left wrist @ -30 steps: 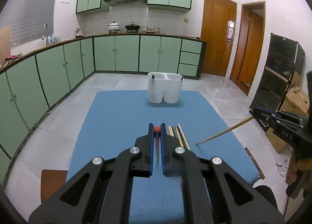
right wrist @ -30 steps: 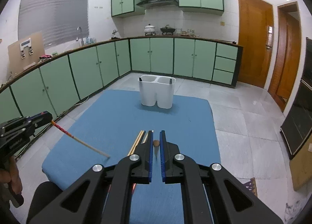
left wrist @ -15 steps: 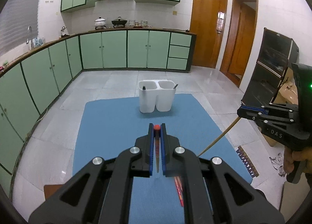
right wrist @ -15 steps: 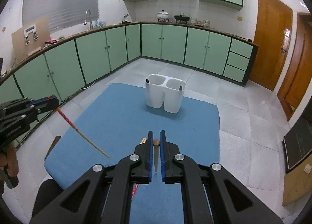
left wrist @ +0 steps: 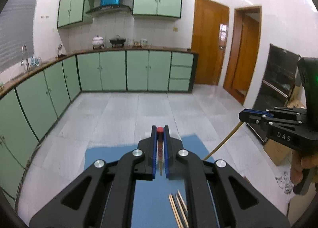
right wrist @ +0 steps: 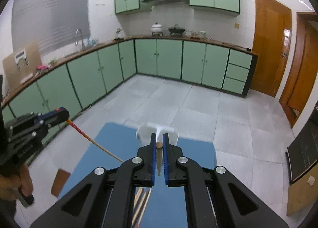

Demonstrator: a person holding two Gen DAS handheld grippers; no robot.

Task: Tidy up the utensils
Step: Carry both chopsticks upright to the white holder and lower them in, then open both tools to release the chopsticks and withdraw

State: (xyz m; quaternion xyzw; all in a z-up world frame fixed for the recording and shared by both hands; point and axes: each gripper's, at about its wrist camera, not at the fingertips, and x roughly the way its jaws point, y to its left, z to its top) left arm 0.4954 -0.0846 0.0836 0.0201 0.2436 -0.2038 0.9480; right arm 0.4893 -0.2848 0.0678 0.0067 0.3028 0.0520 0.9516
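In your left wrist view, your left gripper [left wrist: 159,131] has its jaws pinched tight on a red-tipped chopstick [left wrist: 159,149], the red cap showing between the blue pads. Below it, loose chopsticks [left wrist: 177,208] lie on the blue mat [left wrist: 111,156]. Your right gripper [left wrist: 243,114] reaches in from the right edge, clamped on a plain wooden chopstick [left wrist: 222,143] that slants down toward the mat. In your right wrist view, the right gripper [right wrist: 158,138] grips that wooden chopstick [right wrist: 159,158] between nearly closed jaws. The white two-compartment holder [right wrist: 145,132] stands at the far end of the mat [right wrist: 111,138], partly hidden behind the fingertips. The left gripper [right wrist: 65,113] comes in from the left with the red-tipped chopstick [right wrist: 93,141] angled downward.
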